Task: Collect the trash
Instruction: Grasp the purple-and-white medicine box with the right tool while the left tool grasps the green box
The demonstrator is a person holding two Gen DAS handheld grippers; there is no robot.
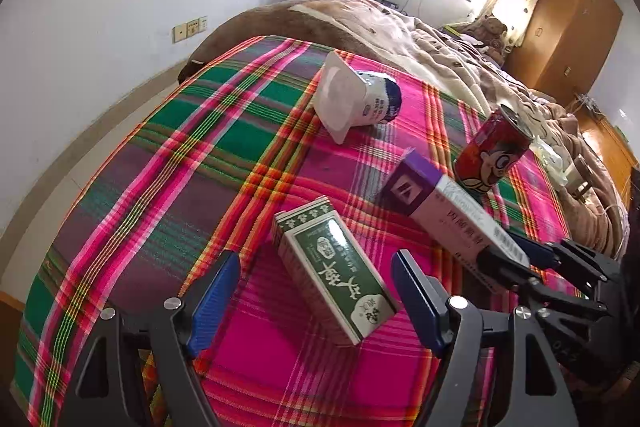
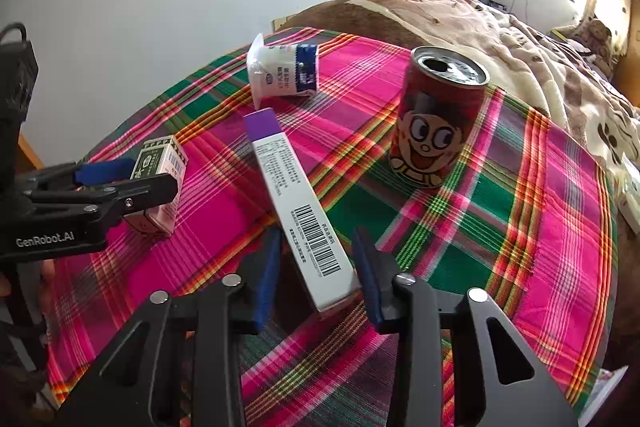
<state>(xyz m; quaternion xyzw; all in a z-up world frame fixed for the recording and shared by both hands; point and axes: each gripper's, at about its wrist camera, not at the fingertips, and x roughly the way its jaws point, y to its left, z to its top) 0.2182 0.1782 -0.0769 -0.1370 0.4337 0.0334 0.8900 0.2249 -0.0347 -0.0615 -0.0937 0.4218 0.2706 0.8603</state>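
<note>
Two grippers work at once, each straddling a carton on the plaid bedspread (image 1: pixel 168 163). Nearest, the left gripper (image 1: pixel 316 291) stands wide around the green carton (image 1: pixel 336 267), pads clear of its sides and nothing held. The right gripper (image 2: pixel 316 267) has narrowed round the barcode end of the long white-and-purple carton (image 2: pixel 296 203); the right pad sits at its edge, the left shows a sliver of gap, so a firm grip cannot be confirmed. Judgement: seat both pads flat on the long faces before lifting, and grip near the middle if the far end droops. Beyond, a red cartoon-face can (image 2: pixel 436 123) stands upright, opened. Farthest, a white yogurt cup (image 1: pixel 356 99) lies tipped on its side. Count: two cartons, one can, one cup. No bin or bag in view.
</note>
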